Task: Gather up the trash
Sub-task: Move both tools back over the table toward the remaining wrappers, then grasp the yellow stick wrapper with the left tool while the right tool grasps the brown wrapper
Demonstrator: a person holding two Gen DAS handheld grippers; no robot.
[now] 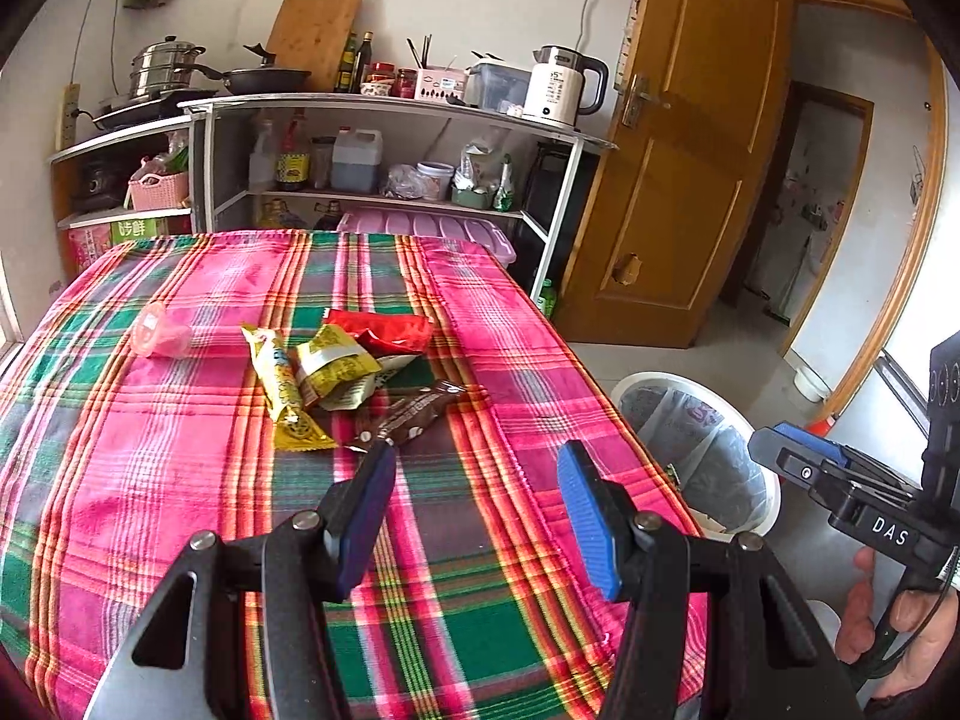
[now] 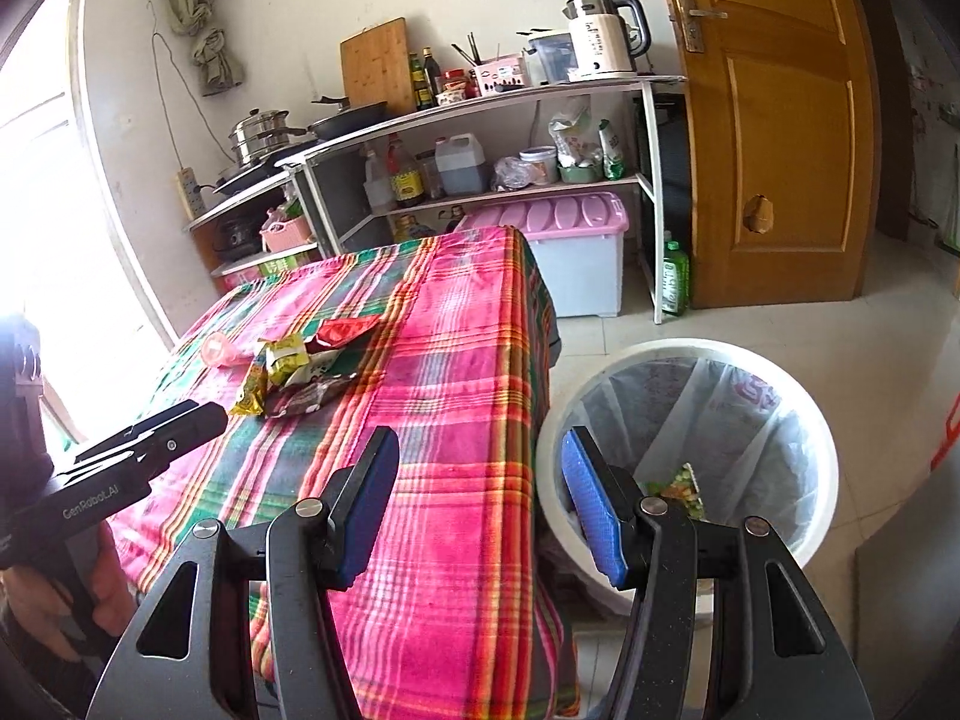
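Several pieces of trash sit bunched on your plaid tablecloth (image 1: 180, 480), and reading them from the left you have first a pink plastic cup (image 1: 161, 331) lying on its side, a little apart from the others. Next comes a long yellow wrapper (image 1: 283, 391), with a crumpled yellow-green packet (image 1: 336, 360) touching it. Behind those lies a red wrapper (image 1: 384, 330), and nearest you, on the right of the heap, a brown wrapper (image 1: 414, 414) pointing toward your left gripper (image 1: 477, 510).

Your left gripper hovers over the cloth with its blue pads wide apart and nothing between them. The tip of its left finger (image 1: 366, 516) lines up with the near end of the brown wrapper; whether it touches cannot be told from this angle.

Moving right, past the table's edge, a white trash bin (image 2: 828, 468) stands on the floor just beside the table, lined with a clear bag (image 2: 750, 420). Some colourful scraps (image 2: 678, 489) already lie at the bottom.

Your right gripper (image 2: 480, 504) is held above the table's right edge, so one blue pad (image 2: 366, 510) shows against the cloth and the other against the bin's rim. Its jaws are likewise spread open and hold nothing.

Behind the table you have a shelf unit (image 1: 384, 108) carrying a white kettle (image 1: 561, 87) on top, and at the far right a wooden door (image 1: 690, 150).
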